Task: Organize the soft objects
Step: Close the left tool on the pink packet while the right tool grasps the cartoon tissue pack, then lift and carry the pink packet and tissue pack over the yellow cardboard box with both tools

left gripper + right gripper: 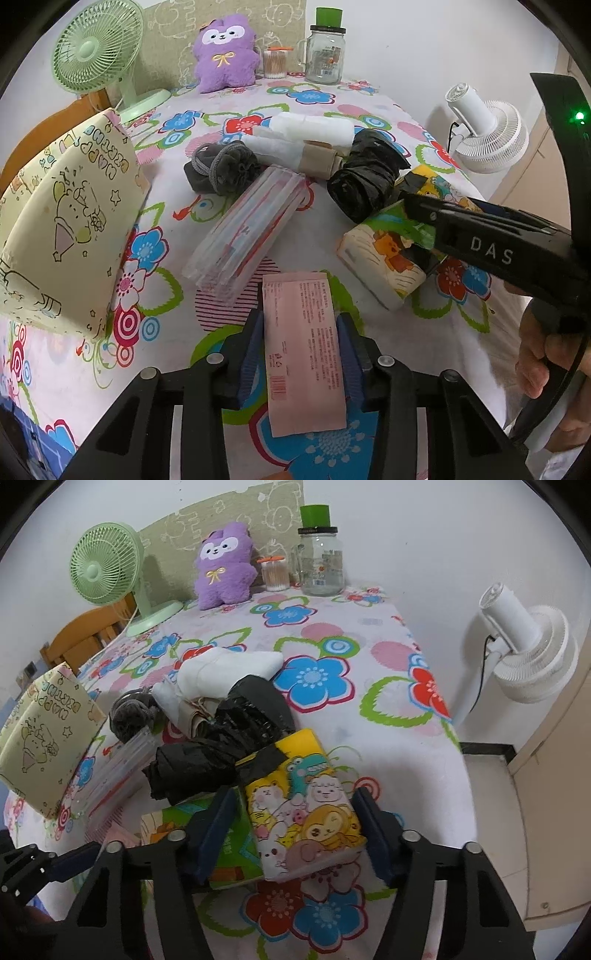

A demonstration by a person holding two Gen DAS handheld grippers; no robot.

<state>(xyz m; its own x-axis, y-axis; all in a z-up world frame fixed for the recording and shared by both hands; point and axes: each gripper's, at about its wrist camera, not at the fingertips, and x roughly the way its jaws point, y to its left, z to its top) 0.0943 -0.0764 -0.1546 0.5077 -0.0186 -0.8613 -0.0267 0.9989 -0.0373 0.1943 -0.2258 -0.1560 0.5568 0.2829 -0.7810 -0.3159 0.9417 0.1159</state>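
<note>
- Pink, flat and printed with small text and a barcode, the pink packet (304, 350) lies on the flowered tablecloth (369, 107) between the blue pads of the left gripper (300, 325); both pads touch its long edges, so the gripper is clamped on it.
- Yellow cartoon-animal tissue pack (306, 808) sits between the fingers of the right gripper (295, 808), tilted, leaning on a green tissue pack (221, 834); the left pad touches it, while a sliver of gap shows at the right pad, so this gripper is not yet gripping.
- Beyond both tools lie a clear sleeve of masks (247, 229), a black bag roll (365, 177), grey socks (221, 170) and white rolls (310, 129) in a loose cluster.
- A cream gift bag (62, 229) stands at the left edge.
</note>
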